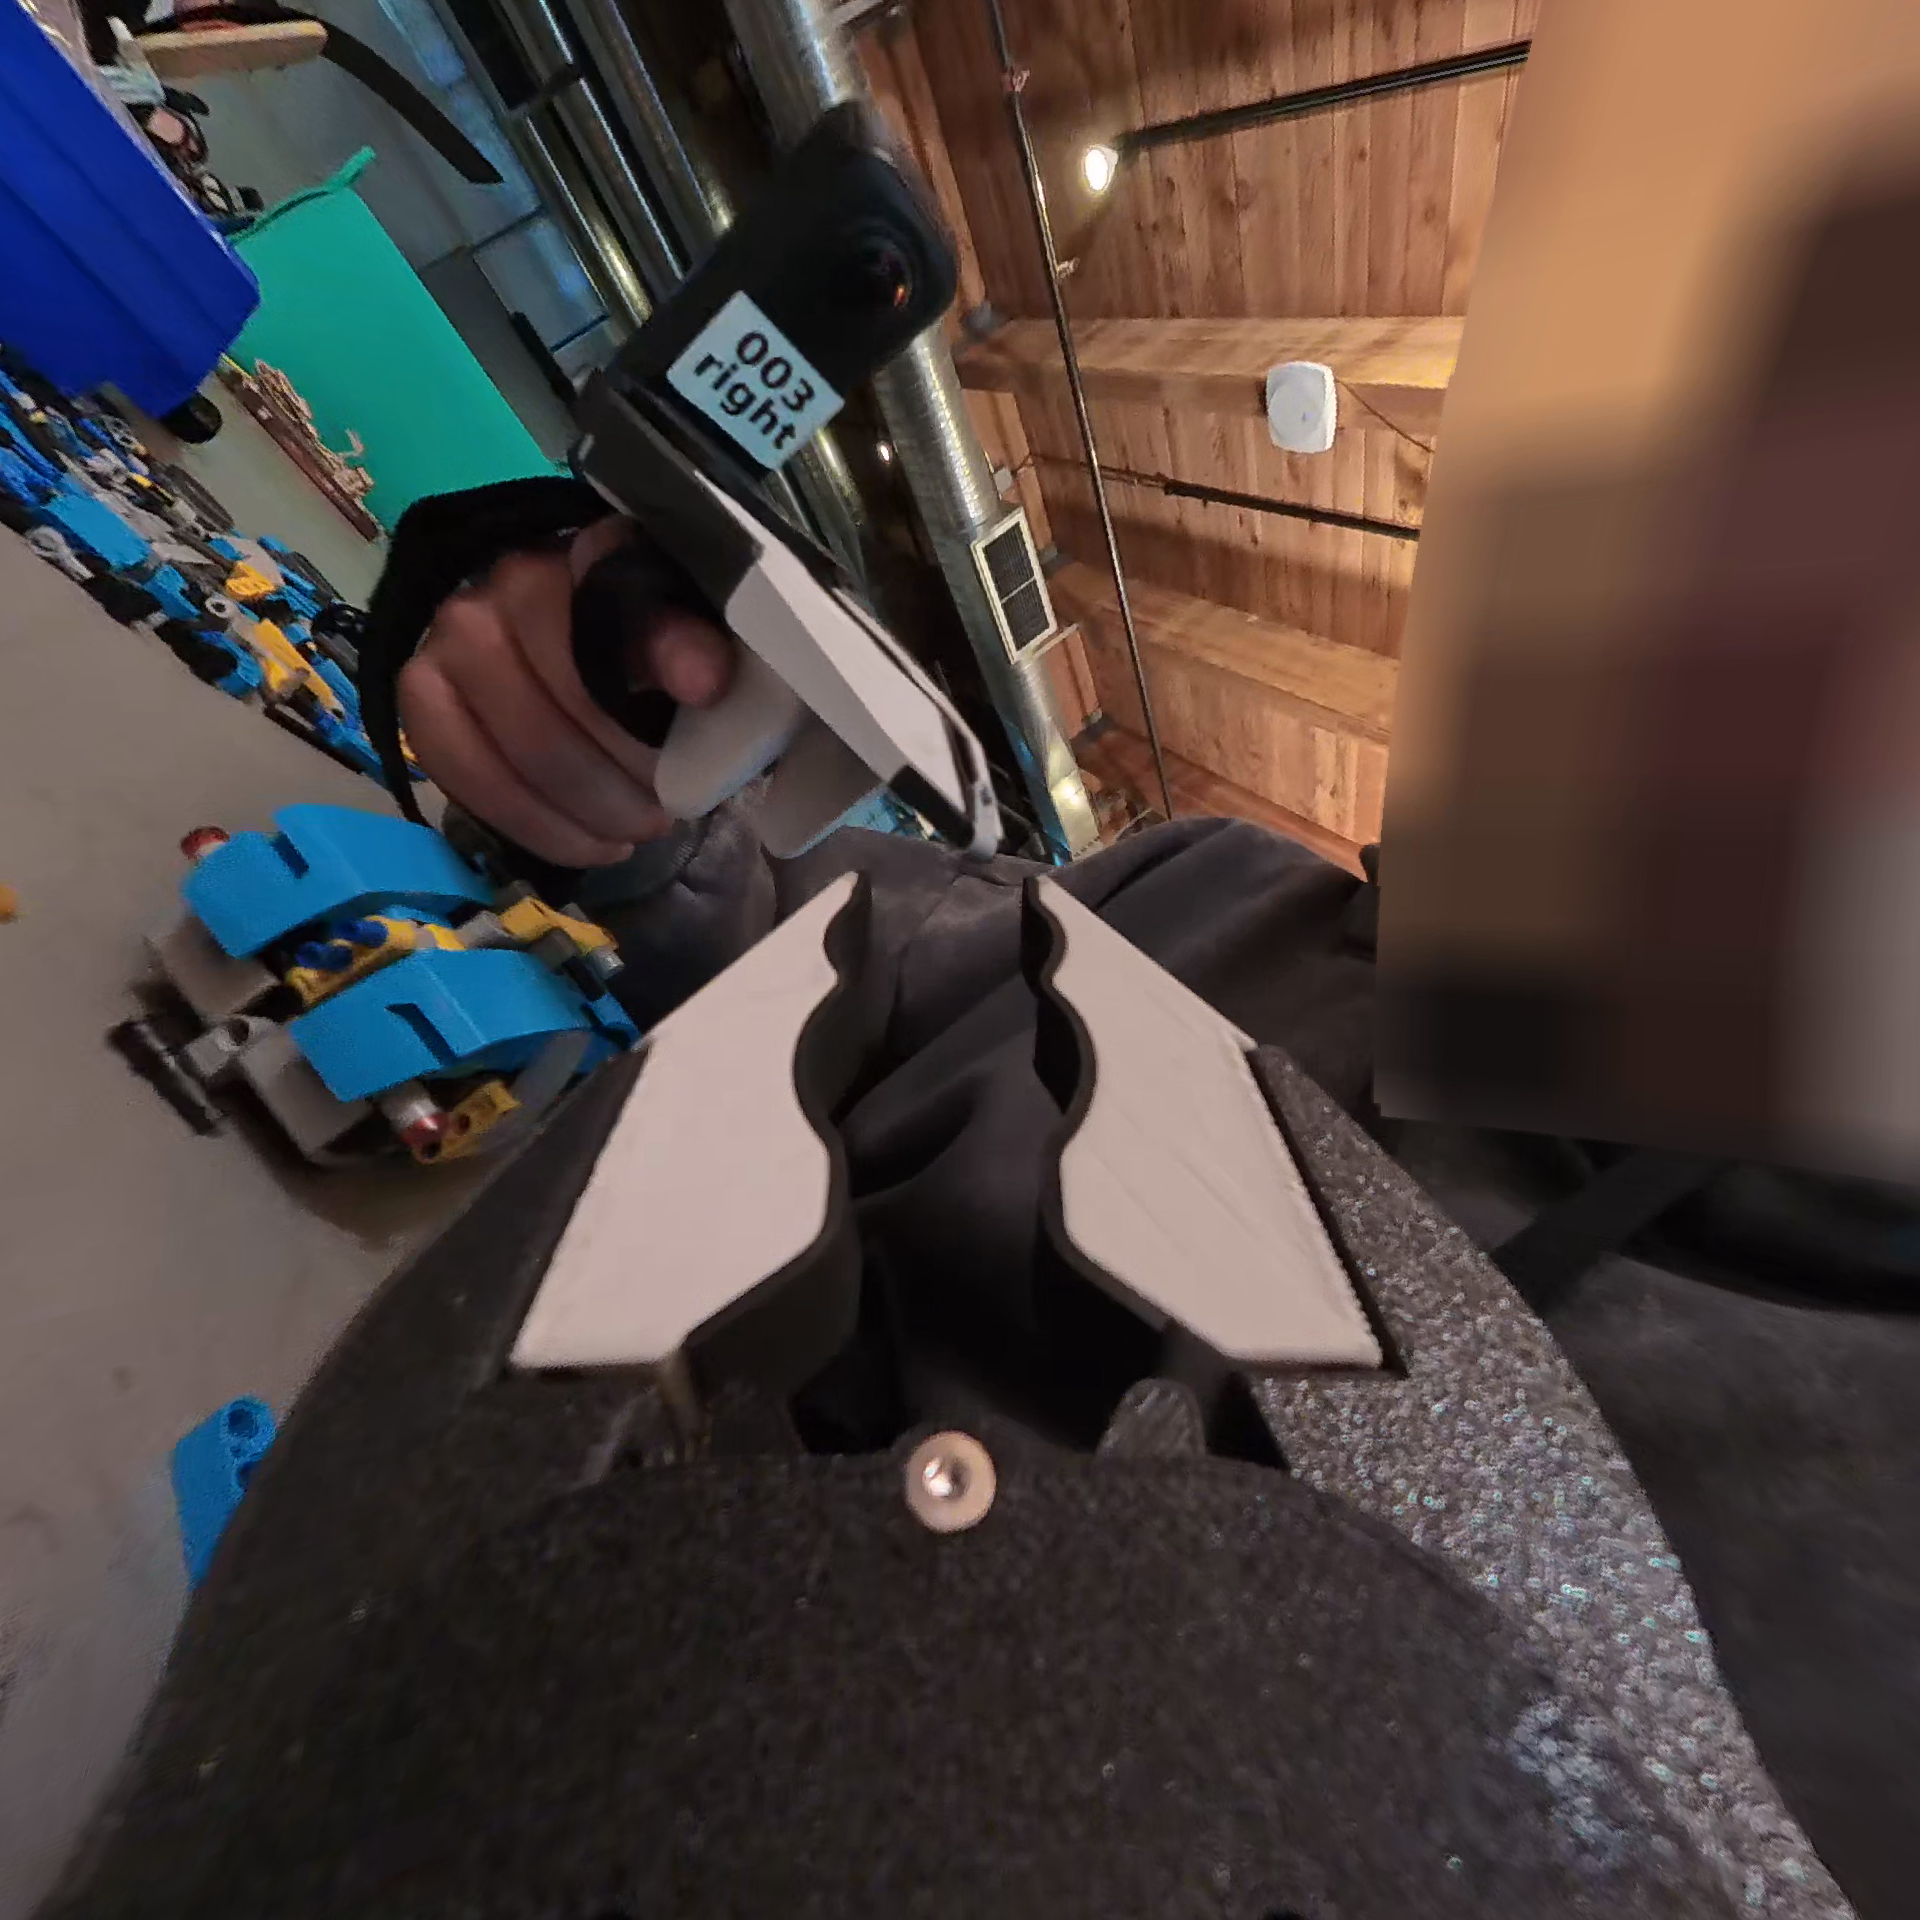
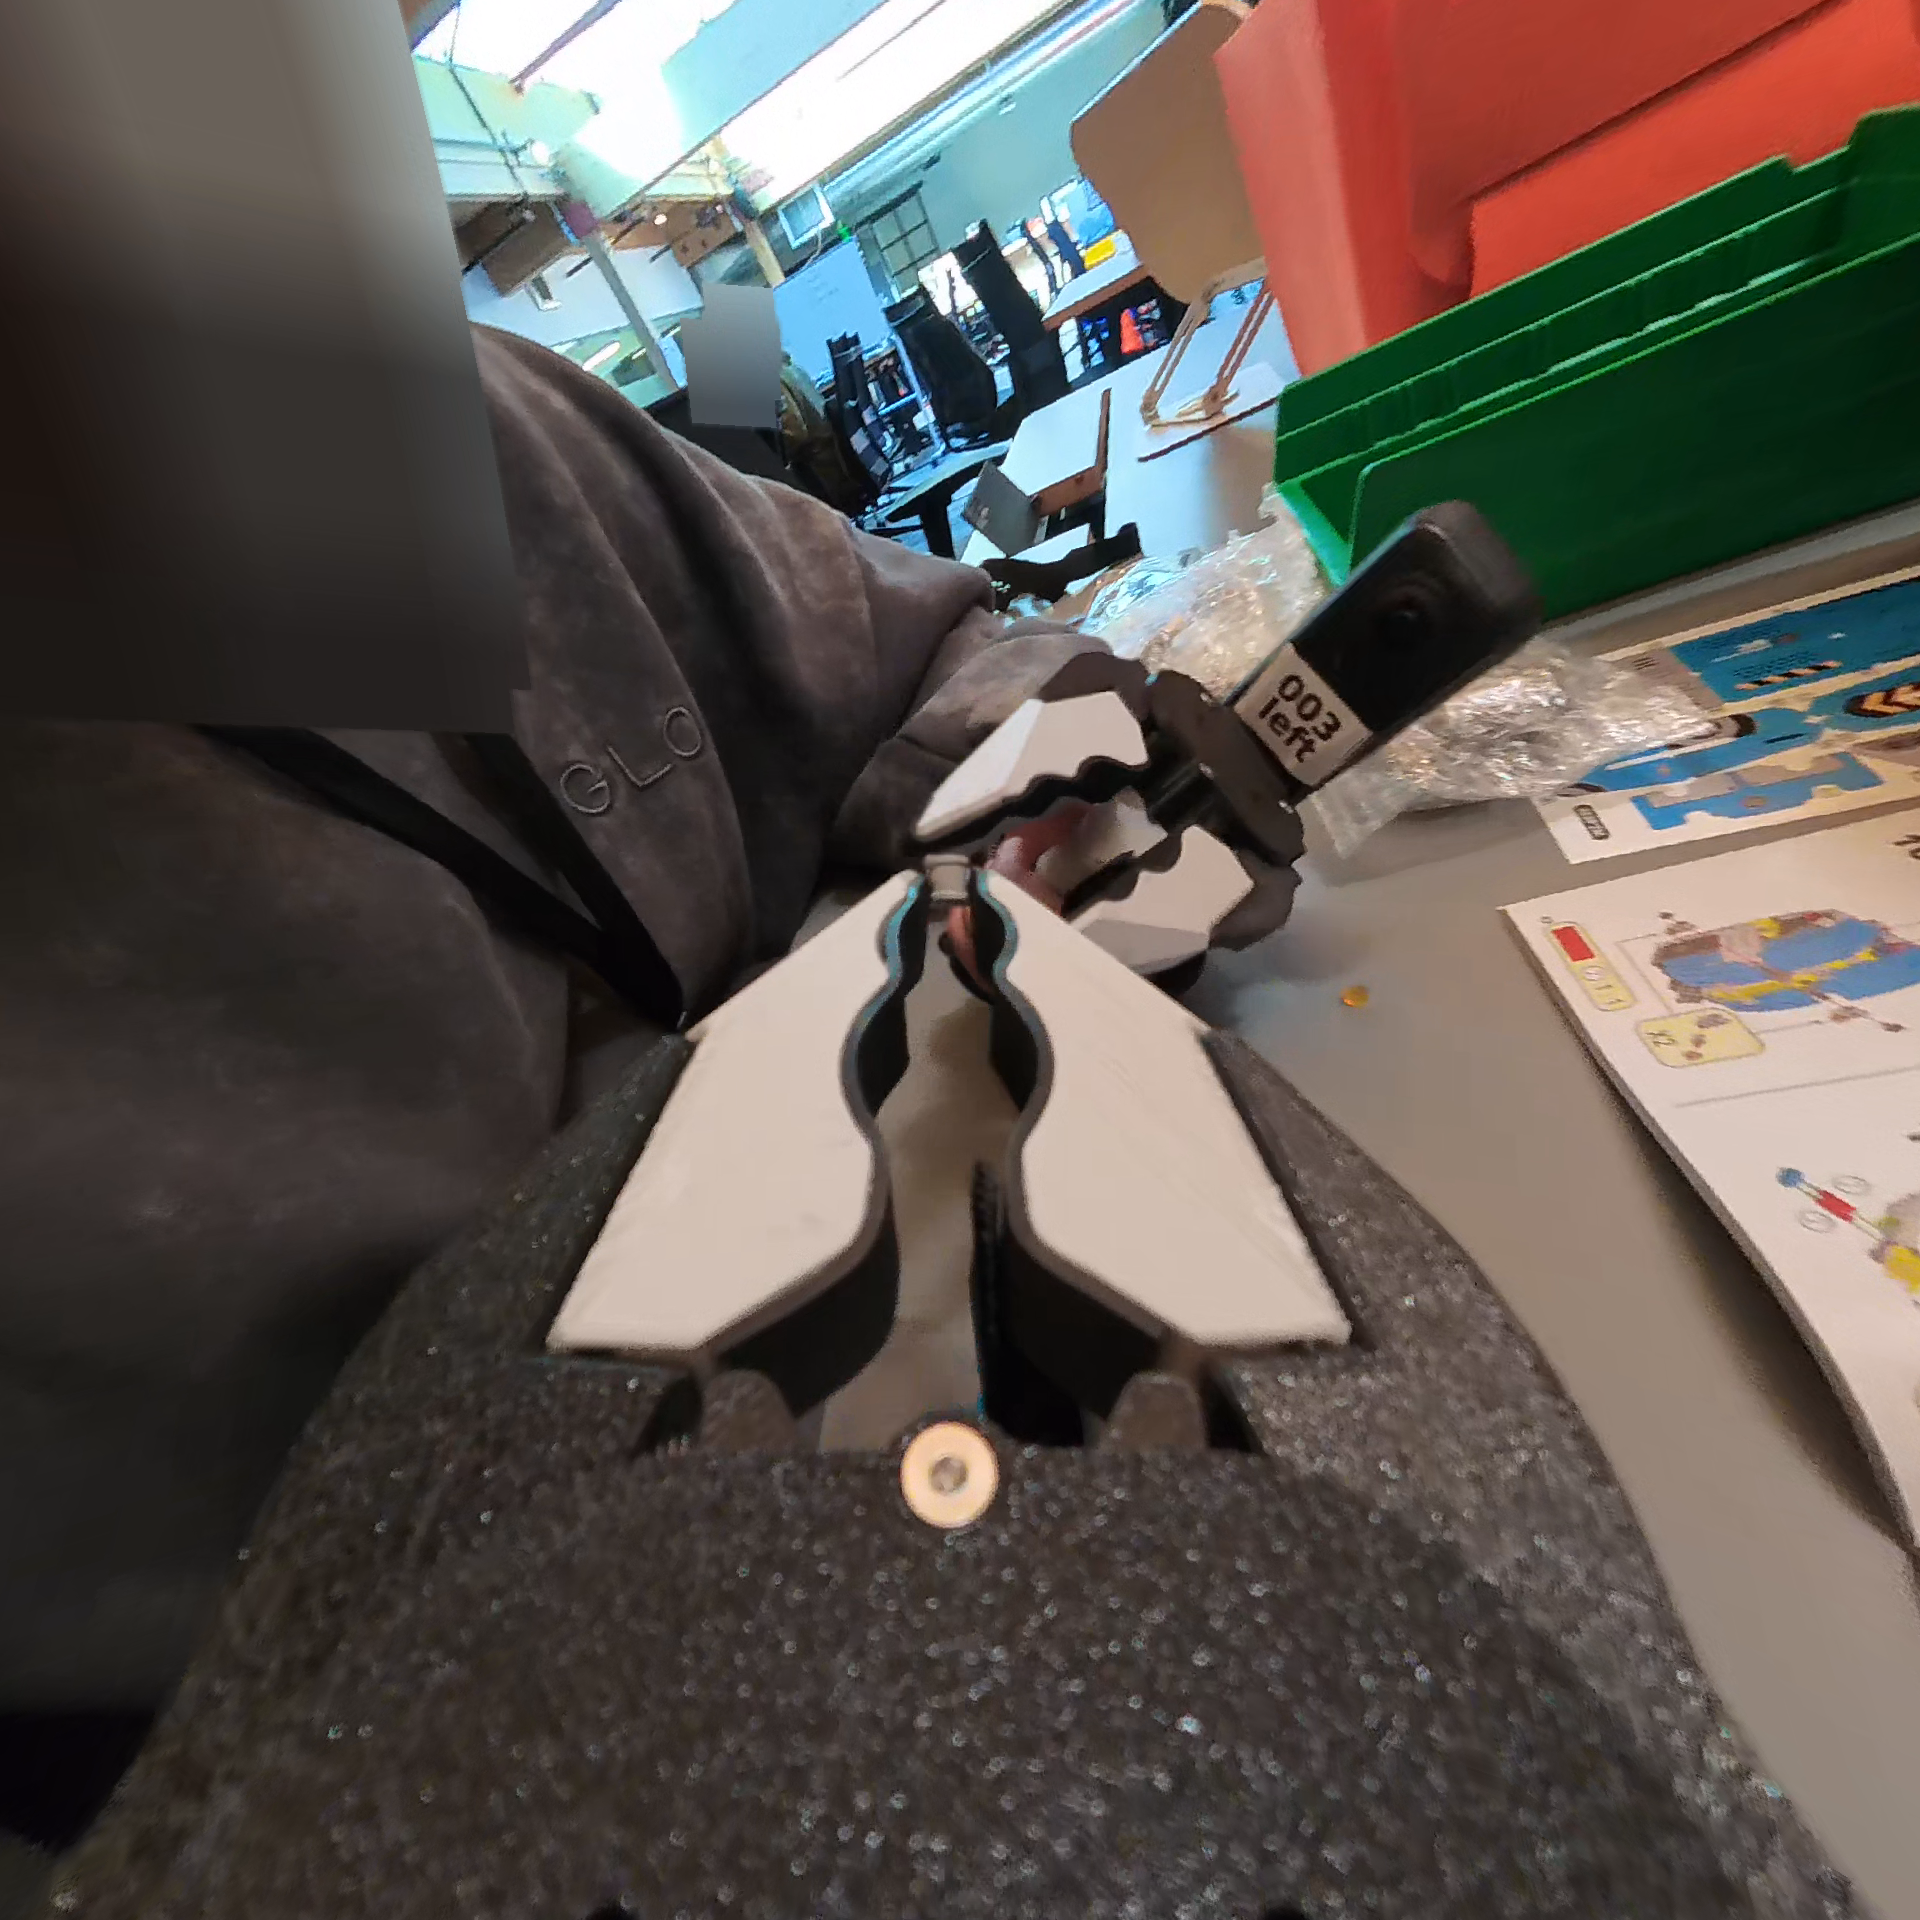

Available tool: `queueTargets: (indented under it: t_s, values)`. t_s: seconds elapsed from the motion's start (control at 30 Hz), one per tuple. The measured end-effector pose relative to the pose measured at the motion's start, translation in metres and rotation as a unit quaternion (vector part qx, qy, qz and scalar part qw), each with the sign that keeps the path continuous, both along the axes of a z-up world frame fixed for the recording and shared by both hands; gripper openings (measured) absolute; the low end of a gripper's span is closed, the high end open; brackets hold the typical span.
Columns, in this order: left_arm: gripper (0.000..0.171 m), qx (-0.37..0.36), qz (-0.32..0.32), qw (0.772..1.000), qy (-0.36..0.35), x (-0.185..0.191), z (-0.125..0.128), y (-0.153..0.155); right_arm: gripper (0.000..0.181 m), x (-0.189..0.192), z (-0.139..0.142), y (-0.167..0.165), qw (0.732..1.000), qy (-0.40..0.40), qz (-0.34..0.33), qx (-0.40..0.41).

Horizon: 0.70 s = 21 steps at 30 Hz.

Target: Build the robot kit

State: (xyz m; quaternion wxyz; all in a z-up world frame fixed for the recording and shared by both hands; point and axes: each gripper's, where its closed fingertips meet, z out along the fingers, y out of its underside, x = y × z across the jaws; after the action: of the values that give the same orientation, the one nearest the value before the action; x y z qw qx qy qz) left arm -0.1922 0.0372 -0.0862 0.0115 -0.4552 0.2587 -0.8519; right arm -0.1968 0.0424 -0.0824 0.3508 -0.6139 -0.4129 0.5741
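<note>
left gripper [image 1: 940, 888]: fingers apart, empty, before a dark sweatshirt [image 1: 1143, 935]
right gripper [image 2: 945, 883]: tips pinch a small grey piece [image 2: 945, 881], mostly hidden, kind unclear

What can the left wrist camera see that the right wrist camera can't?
Only the left wrist view shows the blue and yellow brick model, blue bin and wooden ceiling. Only the right wrist view shows the instruction pages, green bin and a small grey piece pinched in the right tool. Both show the dark sweatshirt and grey table. The left tool is open.
</note>
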Motion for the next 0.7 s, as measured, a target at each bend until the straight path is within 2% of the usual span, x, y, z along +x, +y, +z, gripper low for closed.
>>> queueTargets:
  t_s: [0.27, 0.7]
  values:
    - [0.023, -0.027, -0.06, 0.998, -0.019, -0.003, 0.005, -0.014, 0.007, -0.011, -0.002, -0.014, 0.999, -0.009, 0.035, 0.011]
    - [0.011, -0.013, -0.099, 0.995, -0.022, -0.006, 0.005, -0.03, 0.007, -0.017, -0.008, -0.026, 0.998, -0.026, 0.058, 0.023]
